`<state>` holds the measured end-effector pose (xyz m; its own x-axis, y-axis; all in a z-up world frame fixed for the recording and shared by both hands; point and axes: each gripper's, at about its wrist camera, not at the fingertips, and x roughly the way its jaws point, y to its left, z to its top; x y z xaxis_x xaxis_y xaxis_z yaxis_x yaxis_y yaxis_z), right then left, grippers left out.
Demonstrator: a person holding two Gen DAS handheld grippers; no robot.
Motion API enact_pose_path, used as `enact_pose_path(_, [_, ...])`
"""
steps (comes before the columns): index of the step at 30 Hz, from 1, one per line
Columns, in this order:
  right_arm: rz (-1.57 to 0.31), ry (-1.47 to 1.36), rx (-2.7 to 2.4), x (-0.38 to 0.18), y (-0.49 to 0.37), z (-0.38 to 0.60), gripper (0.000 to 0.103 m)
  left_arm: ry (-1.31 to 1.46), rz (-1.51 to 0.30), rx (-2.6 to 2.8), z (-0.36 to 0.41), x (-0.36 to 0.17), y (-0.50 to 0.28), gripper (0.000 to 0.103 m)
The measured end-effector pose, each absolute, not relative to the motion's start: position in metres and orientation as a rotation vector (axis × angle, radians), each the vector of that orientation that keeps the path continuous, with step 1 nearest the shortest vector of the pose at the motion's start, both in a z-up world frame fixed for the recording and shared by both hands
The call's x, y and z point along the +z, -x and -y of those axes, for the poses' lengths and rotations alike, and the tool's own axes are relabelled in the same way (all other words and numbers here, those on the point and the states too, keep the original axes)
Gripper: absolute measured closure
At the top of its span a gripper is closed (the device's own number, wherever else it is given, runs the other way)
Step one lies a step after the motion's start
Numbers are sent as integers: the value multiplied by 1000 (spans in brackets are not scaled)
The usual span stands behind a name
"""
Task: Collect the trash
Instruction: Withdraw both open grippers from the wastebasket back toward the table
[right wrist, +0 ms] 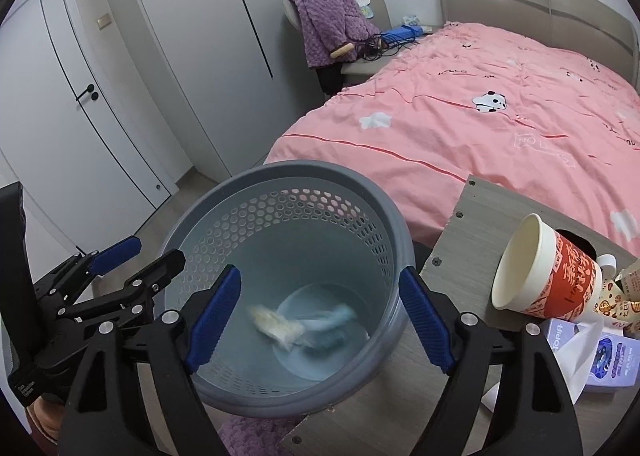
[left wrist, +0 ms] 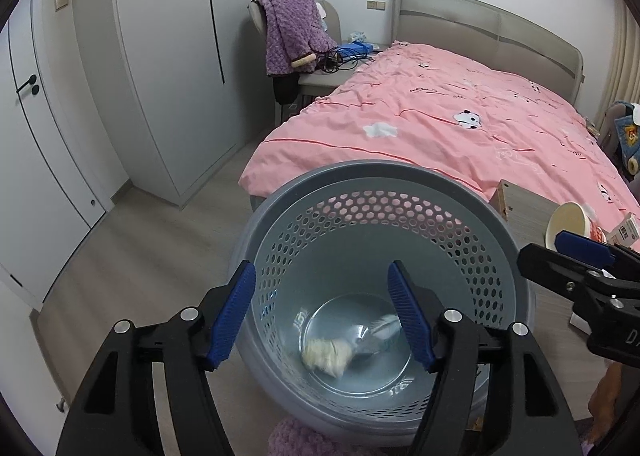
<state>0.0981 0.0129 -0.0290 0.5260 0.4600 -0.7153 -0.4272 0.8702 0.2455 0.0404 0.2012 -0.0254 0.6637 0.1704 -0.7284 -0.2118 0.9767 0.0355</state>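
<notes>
Jaws on both tools stand wide apart, gripping nothing. Left gripper (left wrist: 322,312) hangs over the mouth of the trash basket (left wrist: 472,200), blue pads either side of the basket floor. Right gripper (right wrist: 320,312) hangs over the same basket (right wrist: 208,380) from the right, angled down and forward; in its view the left tool (right wrist: 120,268) reaches in from the left edge.

Bed (right wrist: 460,104): pink cover, panda and cloud prints, faint outlined "NO L…" text, the rest unreadable. Runs away from the cameras toward a grey headboard.

Basket: grey-blue, round, perforated upper wall, upright, mouth facing up toward the cameras. It stands just left of the wood-grain surface (right wrist: 460,232); whether it rests on the floor I cannot tell.

Inside on the basket floor: a crumpled cream wad (left wrist: 326,352) and a pale blue-white wrapper (left wrist: 386,326), touching. Together they lie lengthwise from lower left to upper right. Blurred in the right view.

On the surface: paper cup (right wrist: 548,268), tipped, long axis slanting, open mouth pointing up-left toward the basket. Red band with white Chinese characters, not legible to me. Beside and below it, a lavender box (right wrist: 608,356) with the letters "tidol" rotated sideways, white tissue across it.

Far side: purple blanket (left wrist: 292,32) draped over a chair.
</notes>
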Motion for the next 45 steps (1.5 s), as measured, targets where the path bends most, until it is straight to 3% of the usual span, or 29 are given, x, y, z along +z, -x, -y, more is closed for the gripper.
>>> enact_pose_path(24, [-864,-50,513,-28,-89,-4,23,57,-803,248,-200,-20,-33,33])
enact_pose_path(45, [-827,-103,400,-15,-62,56,23,28,-799,120,-152,-17,-27,33])
